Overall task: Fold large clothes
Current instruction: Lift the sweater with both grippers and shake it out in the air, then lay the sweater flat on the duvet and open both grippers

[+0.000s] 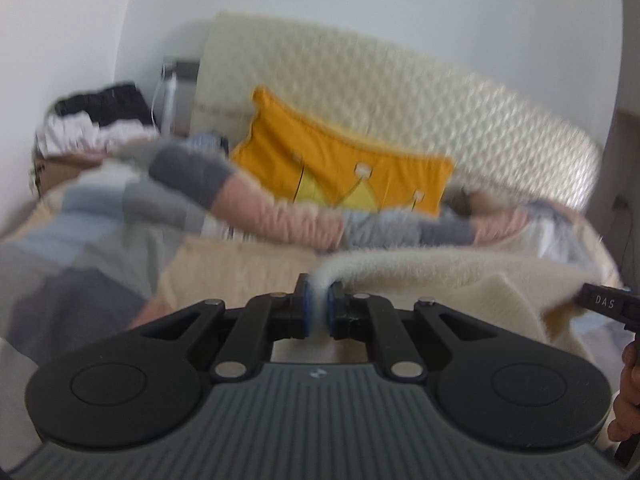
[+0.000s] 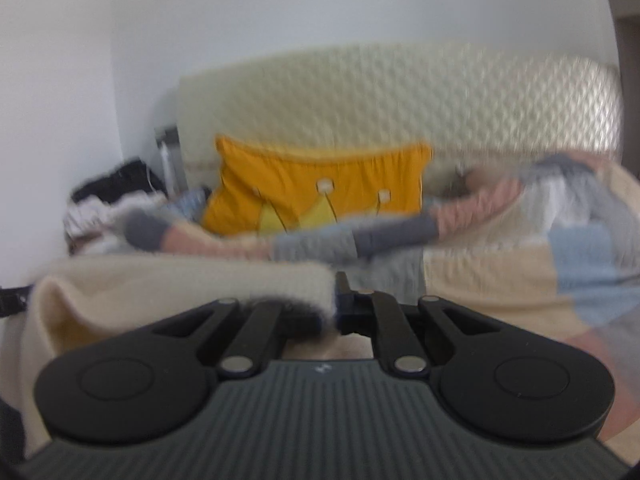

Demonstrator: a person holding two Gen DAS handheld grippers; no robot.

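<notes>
Both grippers, left and right, are clamped on the cream garment's edge; folding is underway. Next, the edge should be laid flat.

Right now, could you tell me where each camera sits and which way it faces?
Left wrist: on the left gripper, facing the sofa; its pads pinch the cream garment; a hand shows at right.
Right wrist: on the right gripper, facing the same sofa; cream garment drapes over its fingers.
Shared: the orange cushion, patchwork blanket, garment.
</notes>
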